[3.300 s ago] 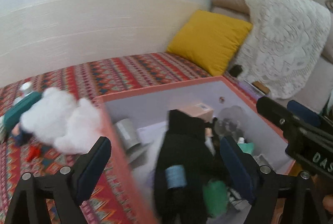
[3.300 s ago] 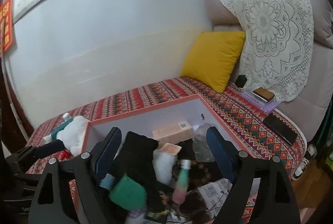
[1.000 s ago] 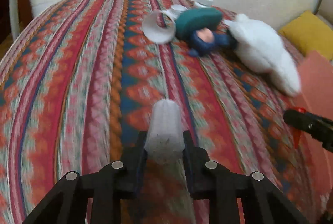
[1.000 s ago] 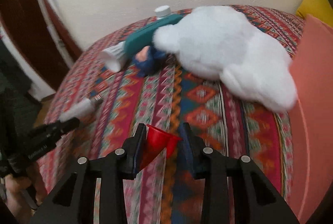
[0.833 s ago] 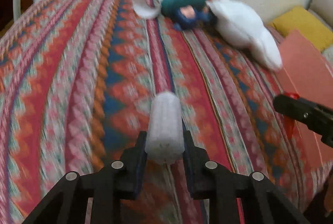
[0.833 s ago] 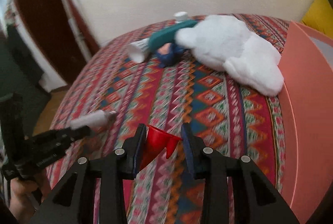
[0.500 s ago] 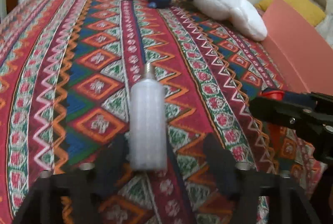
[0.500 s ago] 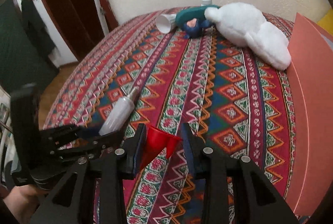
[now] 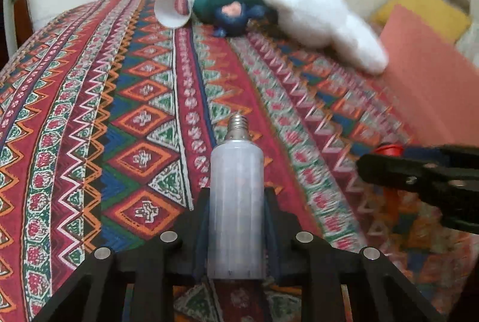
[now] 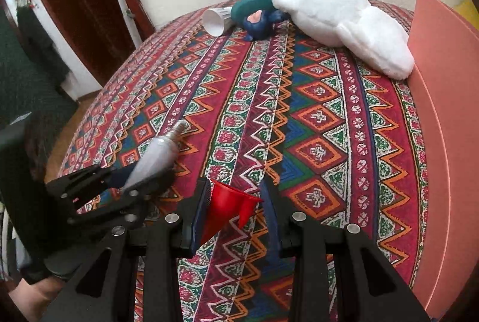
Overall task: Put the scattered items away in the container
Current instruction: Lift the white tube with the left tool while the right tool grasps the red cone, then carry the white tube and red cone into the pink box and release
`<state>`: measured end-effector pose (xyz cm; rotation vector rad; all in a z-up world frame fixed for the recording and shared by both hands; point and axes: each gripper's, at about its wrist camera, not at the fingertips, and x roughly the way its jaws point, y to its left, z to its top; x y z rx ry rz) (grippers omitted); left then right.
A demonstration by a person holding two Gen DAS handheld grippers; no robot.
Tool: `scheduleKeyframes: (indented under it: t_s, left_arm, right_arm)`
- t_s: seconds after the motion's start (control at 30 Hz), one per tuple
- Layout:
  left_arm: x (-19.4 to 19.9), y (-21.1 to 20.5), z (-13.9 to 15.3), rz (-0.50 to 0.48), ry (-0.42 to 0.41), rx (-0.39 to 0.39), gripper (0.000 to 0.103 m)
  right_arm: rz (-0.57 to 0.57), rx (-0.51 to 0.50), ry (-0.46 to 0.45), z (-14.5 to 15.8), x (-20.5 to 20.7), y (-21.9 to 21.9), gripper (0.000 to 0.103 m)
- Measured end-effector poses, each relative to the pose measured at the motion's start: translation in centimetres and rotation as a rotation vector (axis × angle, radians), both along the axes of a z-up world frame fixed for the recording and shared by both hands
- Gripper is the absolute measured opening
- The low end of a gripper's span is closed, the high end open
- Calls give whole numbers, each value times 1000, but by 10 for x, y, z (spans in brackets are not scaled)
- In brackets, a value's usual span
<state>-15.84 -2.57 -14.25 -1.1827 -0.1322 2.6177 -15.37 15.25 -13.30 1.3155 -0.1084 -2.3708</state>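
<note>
Bulb (image 9: 236,203) sits clamped between the pads of the left claw (image 9: 236,220), its frosted body upright in the left wrist view and its metal screw base pointing away from the camera; the jaws have just been closing on it and now press both sides. In the right wrist view the same bulb (image 10: 155,157) shows tilted at the lower left, above the patterned bedspread (image 10: 314,118). The right claw (image 10: 235,211) is narrowed onto a small red funnel (image 10: 227,205), its left pad flat against the funnel's wide mouth and the spout reaching toward the right pad. Both claws hang over the bedspread, the right one at the right edge of the left wrist view (image 9: 419,172). At the far end of the bed lie 4 scattered things close together: a white cup (image 10: 215,19) on its side, a teal case (image 10: 254,6), a blue doll (image 10: 259,21) touching it, and a white plush (image 10: 344,19). The plush touches the wall of the pink box (image 10: 443,82) at the right; its inside is out of view.
</note>
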Motion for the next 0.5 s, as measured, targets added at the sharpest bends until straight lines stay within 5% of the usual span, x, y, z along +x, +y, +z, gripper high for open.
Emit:
scheduleKeyframes:
  t_s: [0.2, 0.5]
  left_arm:
    - [8, -21, 33, 13, 72, 129, 27]
    - [18, -24, 59, 23, 146, 175, 26]
  right_arm:
    - [-5, -29, 48, 18, 1, 5, 37]
    - [20, -28, 148, 47, 18, 5, 37]
